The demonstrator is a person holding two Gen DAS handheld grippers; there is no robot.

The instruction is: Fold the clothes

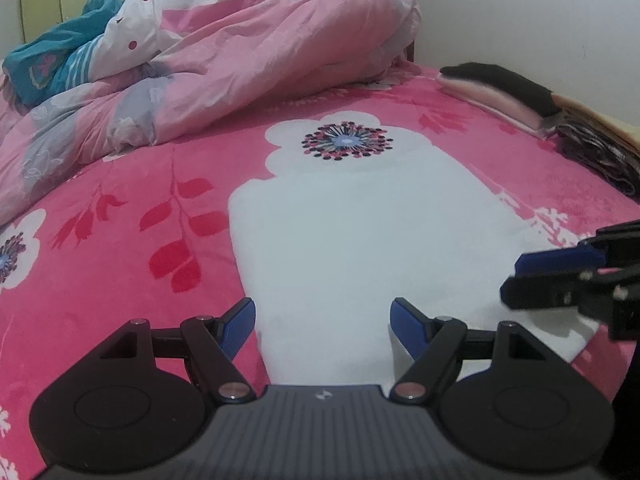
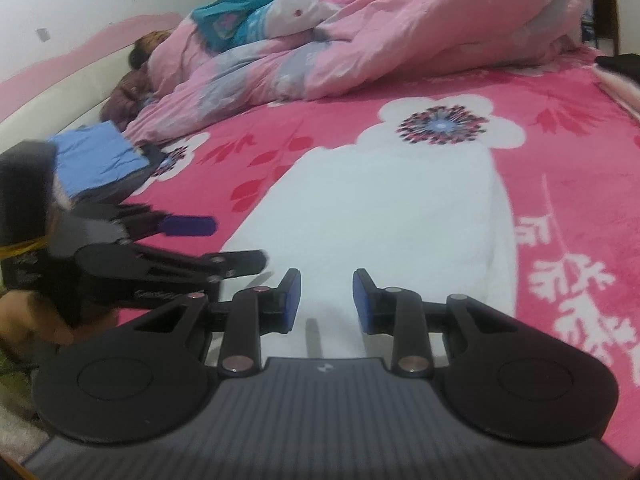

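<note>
Spread flat on a bed [image 1: 100,312] under a hot-pink floral blanket [image 2: 560,184]: a white garment [image 1: 360,240], folded into a long panel near the front edge, its far end touching a printed white flower. Poised over its near end, left tongs [image 1: 322,322], blue pads wide apart and empty. Seen at the right edge of that view, right tongs [image 1: 510,278], blurred, hovering beside the garment's right border; in their own camera, pads parted more narrowly above the near hem, gripping nothing. Heaped across the far side of the bed, a pale pink quilt [image 1: 260,52], with teal cloth [image 1: 52,64] bunched against it. Stacked at the right edge, near a plain white wall [image 1: 520,12], folded clothes [image 1: 516,92], dark over pale. Lying at the left side, in the right camera, a folded blue piece [image 2: 96,160] on dark fabric. Behind the quilt, yellow-green panelling [image 1: 44,4].
</note>
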